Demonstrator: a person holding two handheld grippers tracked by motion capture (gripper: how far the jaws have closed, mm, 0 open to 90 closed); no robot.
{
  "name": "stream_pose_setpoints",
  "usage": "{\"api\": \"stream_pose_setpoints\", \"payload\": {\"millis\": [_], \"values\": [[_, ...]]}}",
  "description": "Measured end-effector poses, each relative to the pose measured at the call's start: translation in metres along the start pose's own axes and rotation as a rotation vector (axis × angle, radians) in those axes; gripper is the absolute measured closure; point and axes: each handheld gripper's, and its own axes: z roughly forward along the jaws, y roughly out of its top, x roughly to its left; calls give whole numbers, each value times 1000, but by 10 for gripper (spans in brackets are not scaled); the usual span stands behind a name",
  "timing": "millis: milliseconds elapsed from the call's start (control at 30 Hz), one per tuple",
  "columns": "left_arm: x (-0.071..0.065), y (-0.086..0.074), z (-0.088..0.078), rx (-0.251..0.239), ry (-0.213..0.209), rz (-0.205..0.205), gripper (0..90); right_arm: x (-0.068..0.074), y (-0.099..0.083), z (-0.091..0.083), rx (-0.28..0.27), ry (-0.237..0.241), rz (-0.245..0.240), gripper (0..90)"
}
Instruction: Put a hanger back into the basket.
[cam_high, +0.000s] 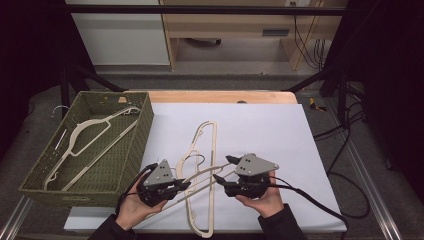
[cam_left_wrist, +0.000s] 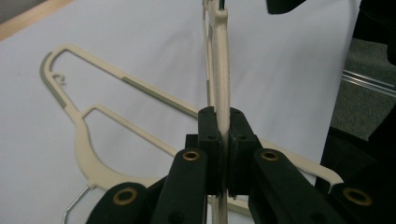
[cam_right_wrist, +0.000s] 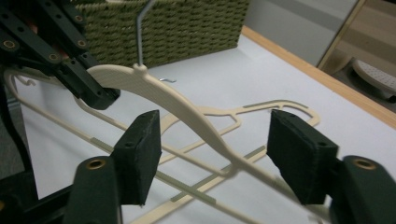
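Left claw (cam_high: 181, 186) is clamped on the raised hanger (cam_right_wrist: 187, 105), held above the tabletop (cam_high: 260, 125) and the flat hanger (cam_high: 202, 150). Right claw (cam_high: 222, 170) stands wide, pads clear of it. Keep the left grip firm; swing toward the basket (cam_high: 142, 125).

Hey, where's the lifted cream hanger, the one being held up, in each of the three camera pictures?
High view: the lifted hanger runs between the two tools, low centre.
Left gripper view: its arm rises up the middle, clamped in the left tool.
Right gripper view: it crosses diagonally between open jaws.
Shared landmark: the second hanger flat on the white sheet.
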Motion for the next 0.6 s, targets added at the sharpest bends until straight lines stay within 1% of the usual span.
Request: {"api": "stream_pose_setpoints", "payload": {"millis": [100, 267, 333, 367, 400, 433, 533, 567, 600], "values": [[2, 3, -10, -34, 19, -16, 865, -8, -2, -9, -20, -42, 28, 272], [3, 9, -29, -86, 40, -36, 865, -23, -9, -24, -39, -92, 88, 207], [4, 11, -38, -102, 49, -36, 865, -28, -14, -29, -47, -100, 119, 191], [3, 12, -42, -111, 54, -36, 865, -32, -19, -34, -50, -102, 145, 170], [3, 13, -46, -118, 54, -36, 865, -34, -23, -36, -54, -112, 156, 148], [3, 15, -50, -127, 57, -36, 865, -34, -23, -36, -54, -112, 156, 148], [5, 21, -62, -151, 59, -36, 865, -39, -30, -43, -60, -127, 197, 137], [6, 24, -65, -158, 60, -36, 865, -42, -34, -47, -76, -133, 223, 123], [7, 26, -69, -163, 57, -32, 865, -42, -34, -47, -76, -133, 223, 123]]}}
